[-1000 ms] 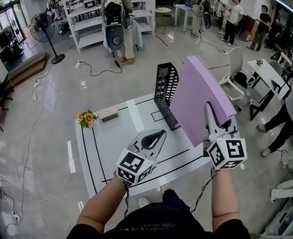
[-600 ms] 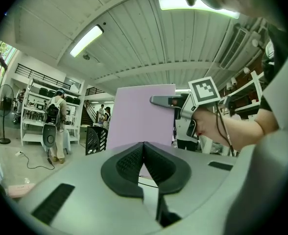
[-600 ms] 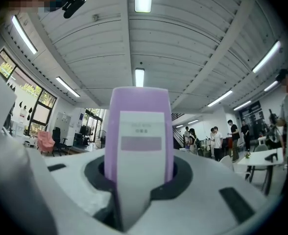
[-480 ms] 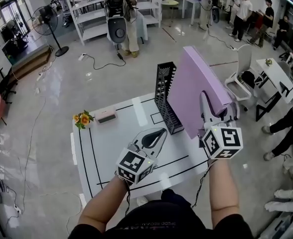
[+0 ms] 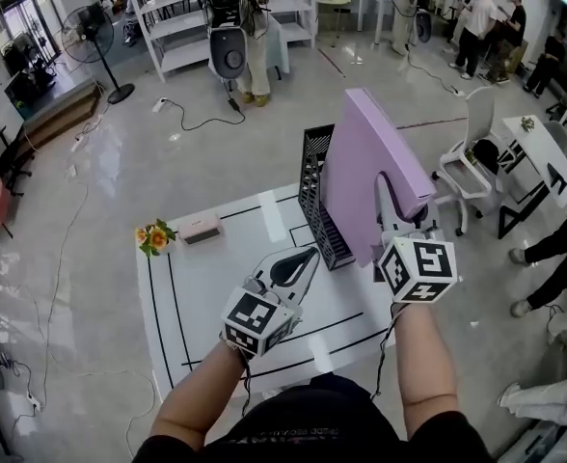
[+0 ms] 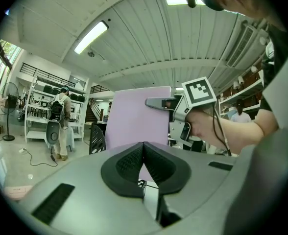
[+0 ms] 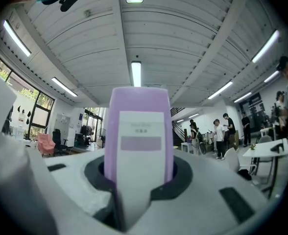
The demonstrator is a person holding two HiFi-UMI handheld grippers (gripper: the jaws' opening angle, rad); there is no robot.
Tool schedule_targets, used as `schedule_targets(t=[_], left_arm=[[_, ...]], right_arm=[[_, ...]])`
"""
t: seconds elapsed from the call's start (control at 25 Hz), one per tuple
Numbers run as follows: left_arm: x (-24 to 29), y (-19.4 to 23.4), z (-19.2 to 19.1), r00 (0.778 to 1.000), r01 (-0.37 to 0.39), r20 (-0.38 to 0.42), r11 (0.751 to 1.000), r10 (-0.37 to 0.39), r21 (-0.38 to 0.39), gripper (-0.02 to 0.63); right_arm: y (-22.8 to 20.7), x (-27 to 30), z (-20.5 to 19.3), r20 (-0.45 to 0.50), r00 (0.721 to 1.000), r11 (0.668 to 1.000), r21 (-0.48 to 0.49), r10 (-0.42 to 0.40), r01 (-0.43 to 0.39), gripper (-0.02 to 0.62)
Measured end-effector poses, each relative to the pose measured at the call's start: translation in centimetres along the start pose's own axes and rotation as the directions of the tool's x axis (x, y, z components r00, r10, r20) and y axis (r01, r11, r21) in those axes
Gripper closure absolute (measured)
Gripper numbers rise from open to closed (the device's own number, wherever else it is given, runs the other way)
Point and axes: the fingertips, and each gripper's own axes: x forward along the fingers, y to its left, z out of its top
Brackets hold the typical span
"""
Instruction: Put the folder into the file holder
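Note:
A thick purple folder is held upright above the white table, its lower edge close beside the right side of the black mesh file holder. My right gripper is shut on the folder's near edge; in the right gripper view the folder's spine, with its white label, fills the space between the jaws. My left gripper hovers over the table's middle, shut and empty. In the left gripper view the folder, the file holder and the right gripper are ahead of it.
A small bunch of flowers and a pink box lie on the table's far left. A white chair and another table stand to the right. Shelving, a fan and several people stand farther off.
My right gripper has carried the folder leftward, closer to the file holder. The left gripper has shifted only a little over the table.

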Motion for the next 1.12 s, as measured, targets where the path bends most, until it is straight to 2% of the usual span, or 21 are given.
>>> schedule_targets(t=[0.88, 1.12], left_arm=[[0.6, 3.4, -0.2, 1.000, -0.020, -0.004, 1.000, 0.020, -0.023, 0.601], [0.1, 4.4, -0.7, 0.999, -0.032, -0.008, 0.999, 0.032, -0.037, 0.601]], right_arm=[[1.9, 5.9, -2.3, -0.004, 0.999, 0.999, -0.001, -0.046, 0.046, 0.460], [2.4, 6.5, -5.2, -0.041, 0.996, 0.997, -0.007, -0.073, 0.072, 0.459]])
